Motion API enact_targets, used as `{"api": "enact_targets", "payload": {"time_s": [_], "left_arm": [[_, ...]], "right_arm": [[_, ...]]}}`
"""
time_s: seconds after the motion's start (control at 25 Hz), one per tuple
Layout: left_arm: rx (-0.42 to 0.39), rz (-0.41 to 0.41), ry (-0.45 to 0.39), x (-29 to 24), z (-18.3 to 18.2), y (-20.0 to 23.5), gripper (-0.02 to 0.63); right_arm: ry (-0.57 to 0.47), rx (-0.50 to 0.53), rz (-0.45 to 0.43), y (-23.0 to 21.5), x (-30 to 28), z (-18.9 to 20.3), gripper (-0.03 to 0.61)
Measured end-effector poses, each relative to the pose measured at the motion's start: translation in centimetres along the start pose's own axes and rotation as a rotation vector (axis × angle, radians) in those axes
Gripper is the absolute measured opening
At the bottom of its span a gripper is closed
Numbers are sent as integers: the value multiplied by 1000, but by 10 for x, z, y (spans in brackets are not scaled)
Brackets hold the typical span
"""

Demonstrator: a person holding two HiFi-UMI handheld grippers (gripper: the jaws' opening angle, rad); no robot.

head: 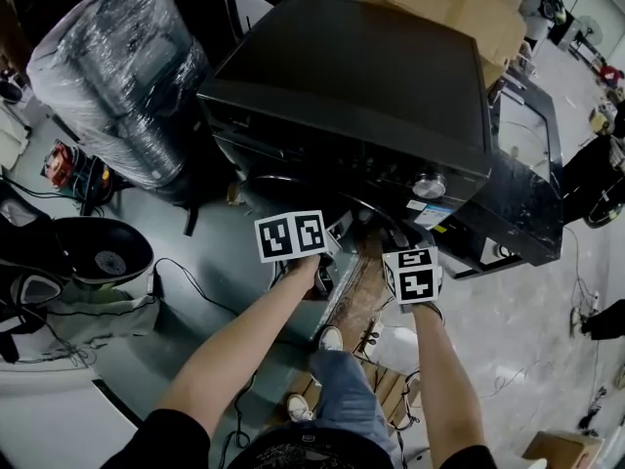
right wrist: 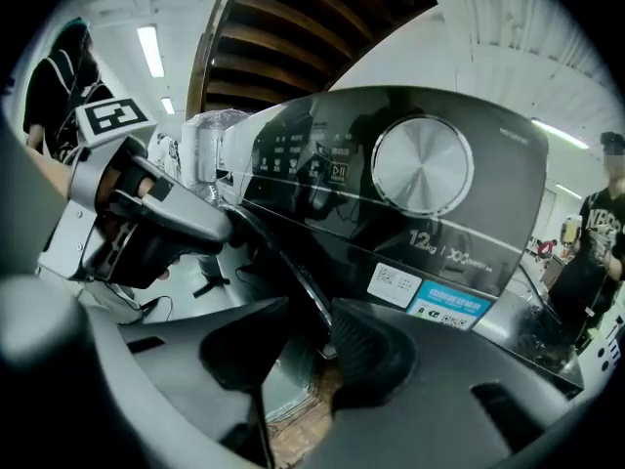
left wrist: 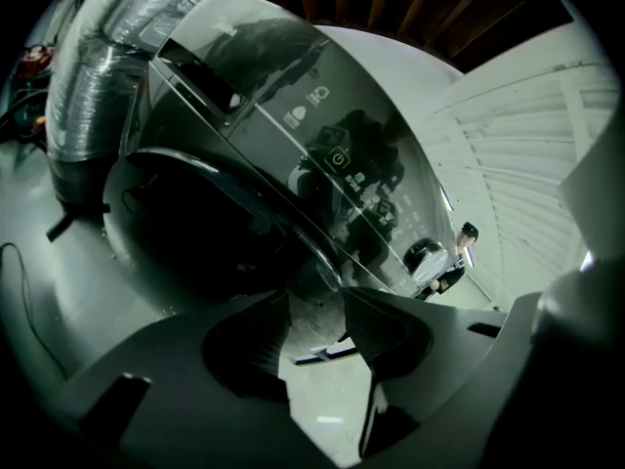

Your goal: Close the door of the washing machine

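Left tool (left wrist: 314,311) and right tool (right wrist: 308,325), both spread, straddle the rim of the round dark glass washing-machine door (left wrist: 205,233), apparently without touching it; grey floor (head: 225,272) open beneath.

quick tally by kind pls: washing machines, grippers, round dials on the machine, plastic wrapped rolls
washing machine: 1
grippers: 2 (left gripper, right gripper)
round dial: 1
plastic-wrapped roll: 1
total: 5
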State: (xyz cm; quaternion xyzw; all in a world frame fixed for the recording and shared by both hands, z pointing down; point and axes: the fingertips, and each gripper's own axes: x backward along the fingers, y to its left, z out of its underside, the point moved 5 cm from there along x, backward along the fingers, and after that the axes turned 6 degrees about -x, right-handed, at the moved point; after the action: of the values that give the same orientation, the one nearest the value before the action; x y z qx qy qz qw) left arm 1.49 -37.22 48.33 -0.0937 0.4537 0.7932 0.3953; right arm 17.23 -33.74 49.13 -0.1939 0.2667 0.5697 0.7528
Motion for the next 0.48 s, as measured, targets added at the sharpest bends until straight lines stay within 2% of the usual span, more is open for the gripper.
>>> {"api": "enact_targets", "payload": {"time_s": [0.48], "left_arm": [[-226, -36, -63, 73, -2, -29, 152]], "right_arm": [[-122, -69, -20, 31, 76, -27, 97]]}}
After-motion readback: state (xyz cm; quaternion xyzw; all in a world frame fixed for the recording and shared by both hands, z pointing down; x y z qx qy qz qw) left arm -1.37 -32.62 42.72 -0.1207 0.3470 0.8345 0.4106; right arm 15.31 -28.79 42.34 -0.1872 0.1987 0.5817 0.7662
